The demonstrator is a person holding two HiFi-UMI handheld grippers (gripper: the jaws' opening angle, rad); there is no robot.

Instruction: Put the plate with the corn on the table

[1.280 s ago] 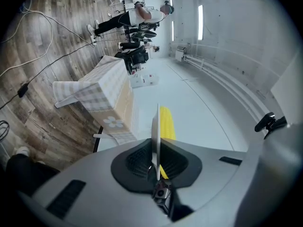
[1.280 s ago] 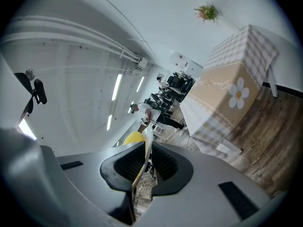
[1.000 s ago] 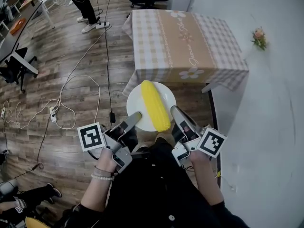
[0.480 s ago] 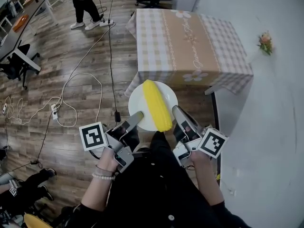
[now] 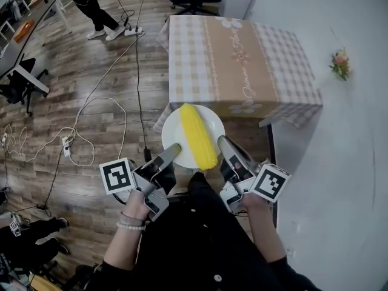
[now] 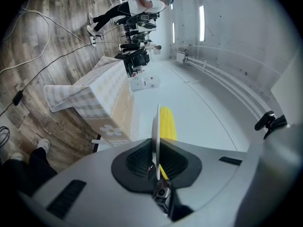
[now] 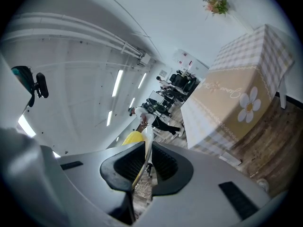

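Note:
A white plate (image 5: 174, 131) with a yellow corn cob (image 5: 198, 134) lying on it is held in the air over the wooden floor, just short of the table's near edge. My left gripper (image 5: 173, 150) is shut on the plate's left rim and my right gripper (image 5: 223, 143) is shut on its right rim. In the left gripper view the plate (image 6: 155, 126) shows edge-on between the jaws, with the corn (image 6: 168, 123) behind it. The right gripper view shows the plate (image 7: 147, 141) pinched the same way, beside the corn (image 7: 131, 137).
A table (image 5: 239, 59) with a beige checked cloth stands ahead. Cables (image 5: 97, 105) trail over the floor at left. A person (image 5: 85, 2) stands at the far left near desks. A white wall with a small flower (image 5: 339, 61) runs along the right.
The plate and both grippers keep their place in the view. The table and floor have shifted slightly, and the person at the far left has moved.

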